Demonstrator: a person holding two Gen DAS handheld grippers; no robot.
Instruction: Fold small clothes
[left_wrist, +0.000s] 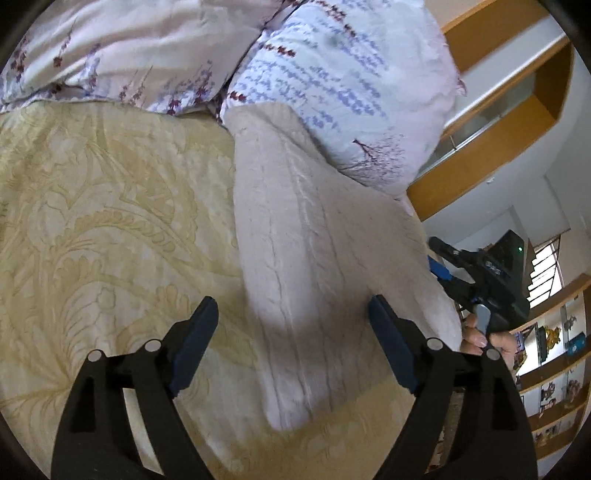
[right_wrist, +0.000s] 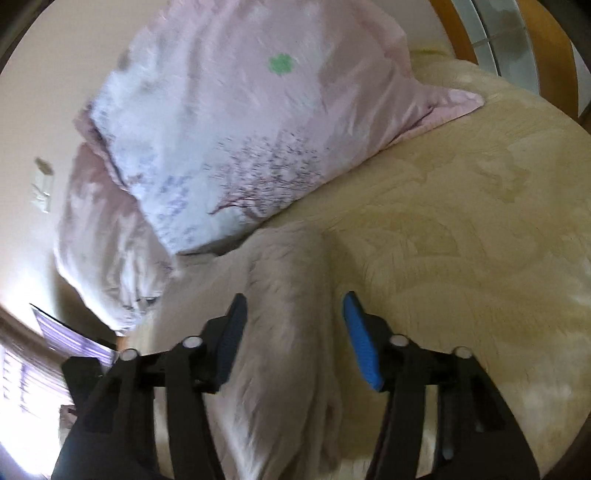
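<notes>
A pale pinkish-beige knitted garment (left_wrist: 314, 236) lies folded in a long strip on the yellow patterned bedspread (left_wrist: 103, 206). My left gripper (left_wrist: 293, 314) is open, its jaws wide apart just above the garment's near part. In the left wrist view the right gripper's body (left_wrist: 491, 280) shows at the garment's right edge, held by a hand. In the right wrist view the same garment (right_wrist: 291, 325) runs between the jaws of my right gripper (right_wrist: 295, 301), which is open and holds nothing; the bedspread (right_wrist: 461, 221) spreads to the right.
Two floral pink-and-white pillows (left_wrist: 332, 74) (right_wrist: 240, 122) lie at the head of the bed, touching the garment's far end. A wooden headboard (left_wrist: 498, 122) and shelves with small items (left_wrist: 554, 369) stand to the right. A window (right_wrist: 33, 369) is at the left.
</notes>
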